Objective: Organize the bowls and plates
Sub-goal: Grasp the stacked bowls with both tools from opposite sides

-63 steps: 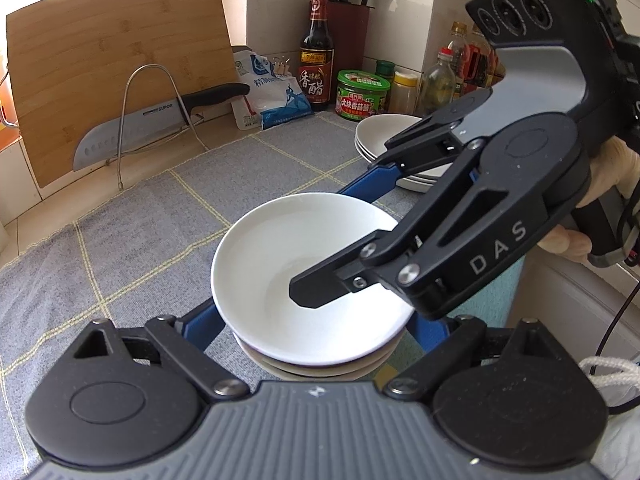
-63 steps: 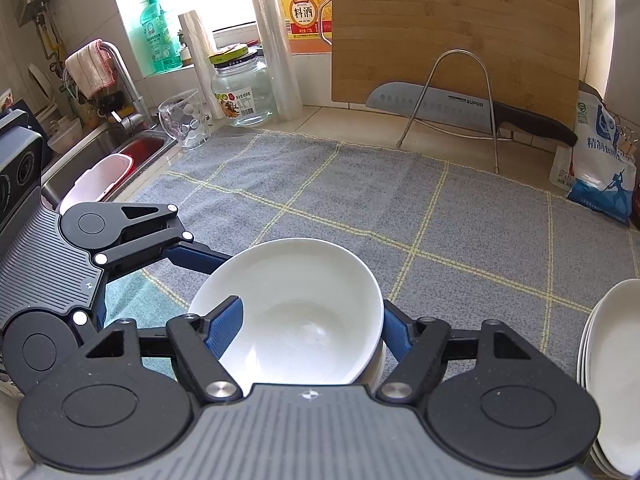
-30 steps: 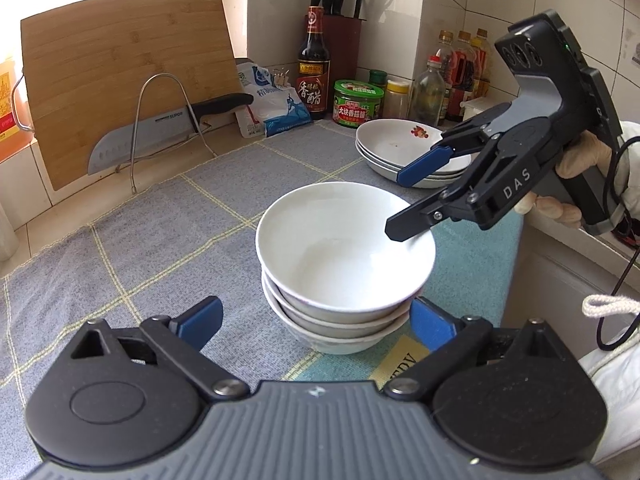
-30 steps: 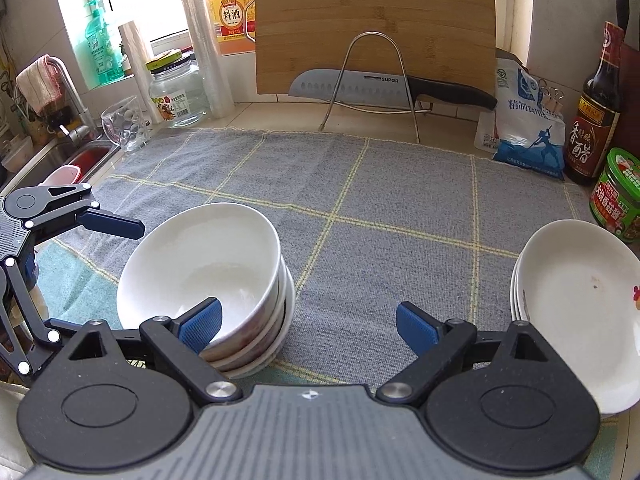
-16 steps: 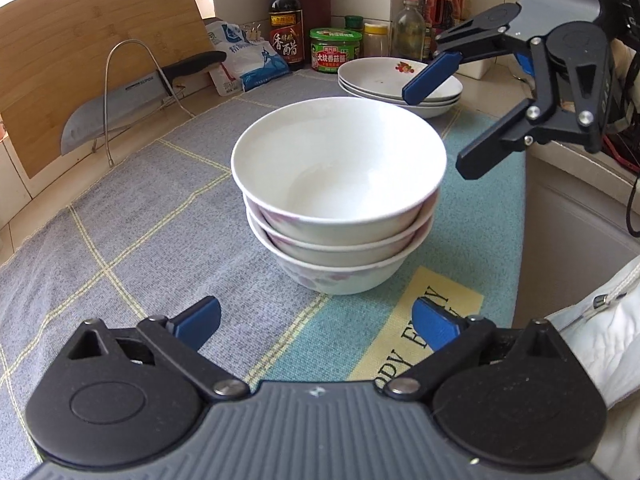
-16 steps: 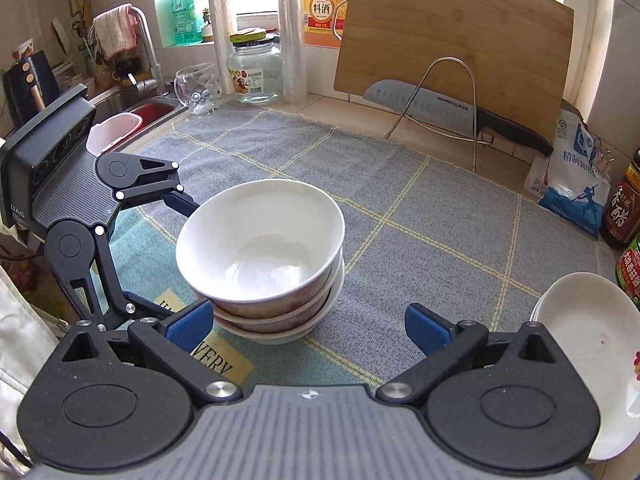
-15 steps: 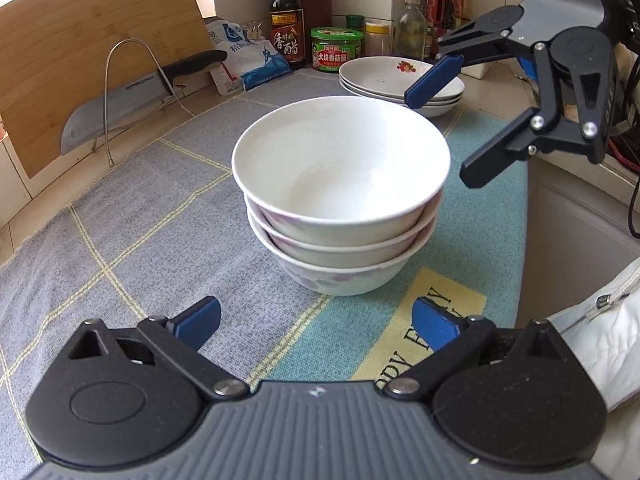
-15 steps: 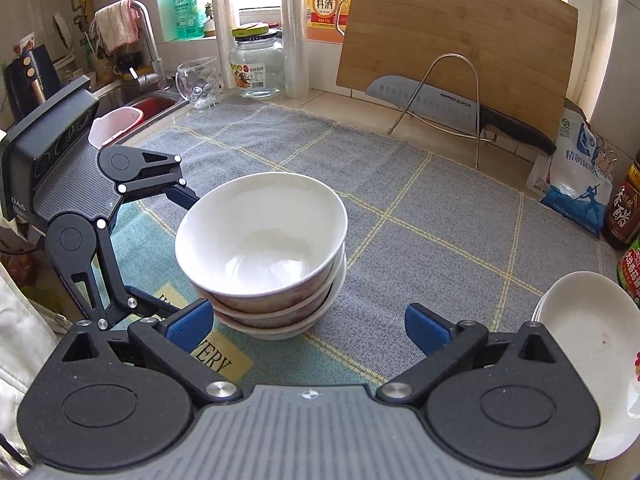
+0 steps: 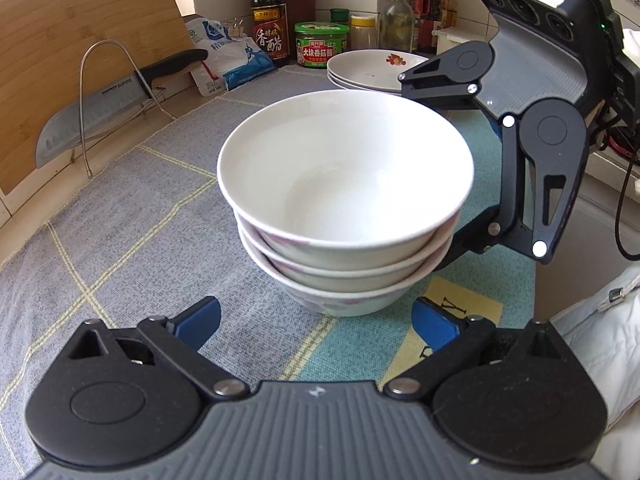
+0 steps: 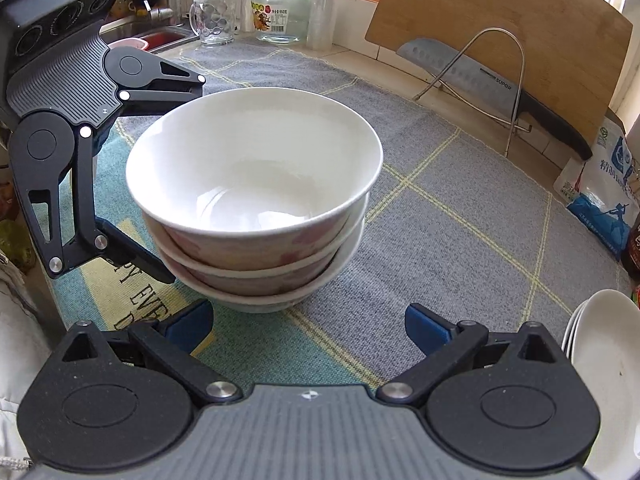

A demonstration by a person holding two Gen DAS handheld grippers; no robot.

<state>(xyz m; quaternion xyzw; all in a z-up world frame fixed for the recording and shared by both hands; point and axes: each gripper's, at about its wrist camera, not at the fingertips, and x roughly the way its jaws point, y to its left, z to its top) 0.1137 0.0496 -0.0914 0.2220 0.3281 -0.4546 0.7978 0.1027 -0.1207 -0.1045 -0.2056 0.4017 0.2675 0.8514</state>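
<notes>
Grey mat (image 9: 132, 216) is lying clear beyond bowl stack (image 9: 344, 204) | left hand-held gripper (image 9: 316, 320), right hand-held gripper (image 10: 308, 324) are flanking stack, both wide, empty | plates (image 9: 372, 70) are standing apart.

1. The stack of plates (image 10: 604, 364) is cut off by the right wrist view's edge.
2. The stack of bowls (image 9: 344, 216) hides the right tongs' (image 9: 436, 172) fingertips.
3. The bottle (image 10: 634, 246) is cut off.

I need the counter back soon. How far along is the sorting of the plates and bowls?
Mostly done, it seems. Three bowls sit nested on the mat, and the plates are stacked by the green jar. Nothing is in hand: the left gripper and right gripper are open on either side of the bowl stack. Possibly only shifting that stack remains.
</notes>
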